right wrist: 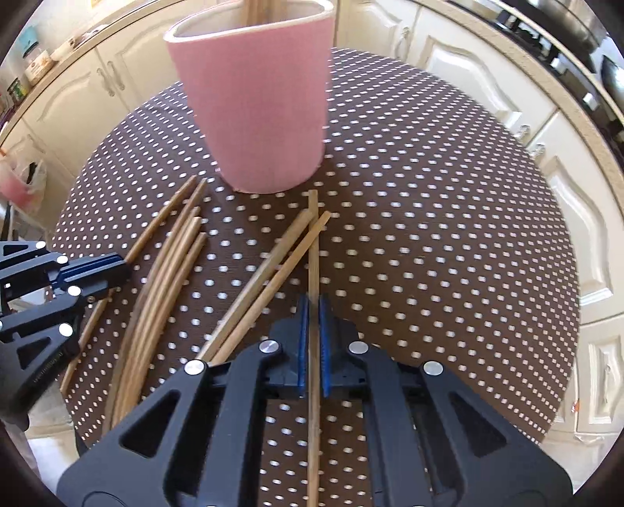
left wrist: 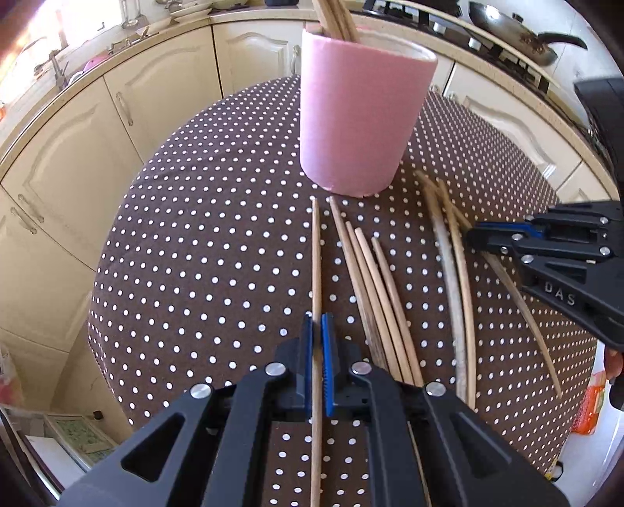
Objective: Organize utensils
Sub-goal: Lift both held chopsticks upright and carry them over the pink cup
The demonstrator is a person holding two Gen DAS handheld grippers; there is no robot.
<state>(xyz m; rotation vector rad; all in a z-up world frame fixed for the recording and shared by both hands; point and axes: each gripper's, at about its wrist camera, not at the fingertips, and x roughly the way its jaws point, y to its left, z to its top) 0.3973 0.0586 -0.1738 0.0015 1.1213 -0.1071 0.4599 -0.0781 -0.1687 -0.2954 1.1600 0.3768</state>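
Note:
A pink holder [left wrist: 358, 113] stands on the round dotted table [left wrist: 195, 253] with several chopsticks in it; it also shows in the right wrist view [right wrist: 257, 105]. My left gripper [left wrist: 320, 318] is shut on one wooden chopstick [left wrist: 316, 253] that points at the holder. My right gripper [right wrist: 313, 300] is shut on another chopstick [right wrist: 313, 241] lying along the table toward the holder. Several loose chopsticks [left wrist: 374, 284] lie between the grippers, and they also show in the right wrist view [right wrist: 163, 280]. The right gripper shows in the left wrist view [left wrist: 483, 236], and the left gripper in the right wrist view [right wrist: 117, 269].
Cream kitchen cabinets [left wrist: 70, 156] curve around the table. A stove with a pan [left wrist: 507, 27] sits on the counter at the back right. A sink area [left wrist: 58, 70] lies at the back left. The table's right half [right wrist: 448, 234] carries only the dotted cloth.

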